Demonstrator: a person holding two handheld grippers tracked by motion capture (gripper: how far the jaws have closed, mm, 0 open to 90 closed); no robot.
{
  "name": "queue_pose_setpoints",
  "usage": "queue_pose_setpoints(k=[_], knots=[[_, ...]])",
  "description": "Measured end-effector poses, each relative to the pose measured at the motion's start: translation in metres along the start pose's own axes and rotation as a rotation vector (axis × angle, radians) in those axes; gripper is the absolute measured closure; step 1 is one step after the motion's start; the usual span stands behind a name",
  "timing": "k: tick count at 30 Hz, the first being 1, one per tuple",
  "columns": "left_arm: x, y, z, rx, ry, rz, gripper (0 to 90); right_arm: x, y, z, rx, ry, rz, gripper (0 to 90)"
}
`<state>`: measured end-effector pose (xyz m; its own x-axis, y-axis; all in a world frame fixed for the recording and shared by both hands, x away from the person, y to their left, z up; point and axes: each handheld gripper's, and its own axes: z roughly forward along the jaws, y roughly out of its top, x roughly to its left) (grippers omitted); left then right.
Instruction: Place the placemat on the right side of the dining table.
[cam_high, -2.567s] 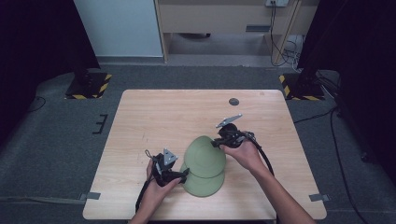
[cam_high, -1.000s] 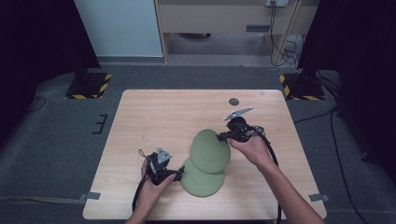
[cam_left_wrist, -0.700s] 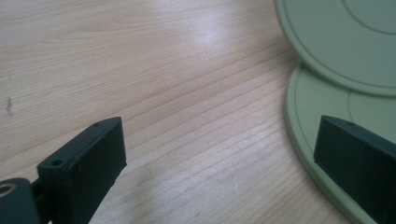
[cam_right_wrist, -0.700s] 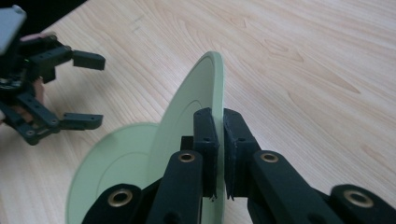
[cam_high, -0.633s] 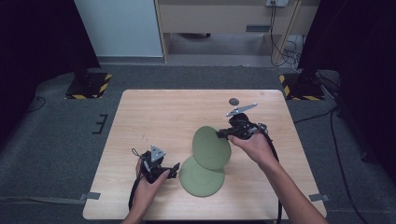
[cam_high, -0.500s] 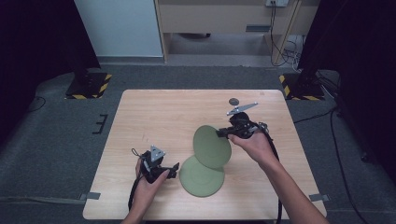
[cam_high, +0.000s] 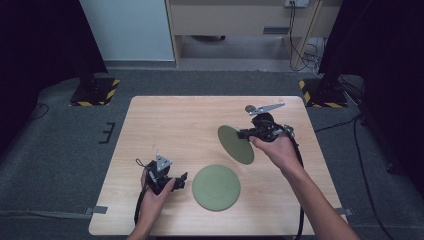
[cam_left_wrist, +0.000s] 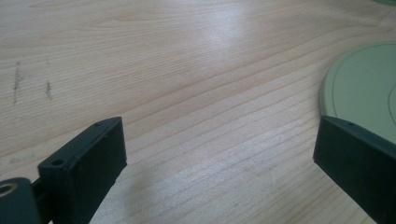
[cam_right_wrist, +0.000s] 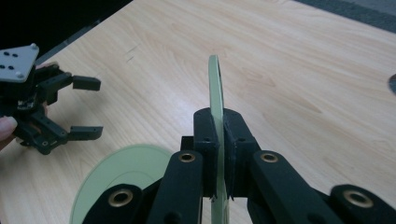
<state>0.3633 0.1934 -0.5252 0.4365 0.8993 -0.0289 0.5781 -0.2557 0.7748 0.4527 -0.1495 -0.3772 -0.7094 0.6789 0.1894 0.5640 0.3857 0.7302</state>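
With its jaws clamped on the rim, the right gripper (cam_high: 243, 134) holds one green plate (cam_high: 235, 144) on edge above the table (cam_high: 170, 125); the second plate (cam_high: 216, 187) lies flat beside the wide-open left gripper (cam_high: 181, 180). Separation looks done, set-down remains.

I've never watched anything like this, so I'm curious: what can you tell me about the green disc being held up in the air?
The lifted plate is a thin, round, pale green disc, matte and plastic-looking, with a slightly raised rim. It is held off the table, tilted nearly on edge. The right gripper is shut on its rim, one black jaw pressing each face. Nothing else touches it. It hangs apart from a matching green plate that lies flat on the wood, nearer the person.
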Motion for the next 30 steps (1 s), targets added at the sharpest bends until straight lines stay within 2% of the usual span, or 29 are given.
queue_pose_setpoints(k=[3, 7, 19, 22, 30], knots=[[0.001, 0.0, 0.0, 0.006, 0.005, -0.002, 2.1, -0.006, 0.004, -0.008, -0.032, -0.024, 0.015, 86.0], [0.001, -0.001, 0.0, 0.009, 0.005, -0.001, 2.2, -0.009, 0.006, -0.01, -0.034, -0.037, 0.022, 86.1], [0.004, -0.002, 0.0, 0.017, 0.018, -0.003, 2.3, -0.022, 0.012, -0.007, -0.053, -0.093, 0.053, 86.0], [0.007, -0.003, 0.0, 0.026, 0.024, -0.014, 2.3, -0.026, 0.014, -0.006, -0.056, -0.12, 0.055, 86.0], [0.01, -0.004, 0.001, 0.034, 0.031, -0.035, 2.6, -0.035, 0.014, -0.005, -0.066, -0.148, 0.081, 86.0]])
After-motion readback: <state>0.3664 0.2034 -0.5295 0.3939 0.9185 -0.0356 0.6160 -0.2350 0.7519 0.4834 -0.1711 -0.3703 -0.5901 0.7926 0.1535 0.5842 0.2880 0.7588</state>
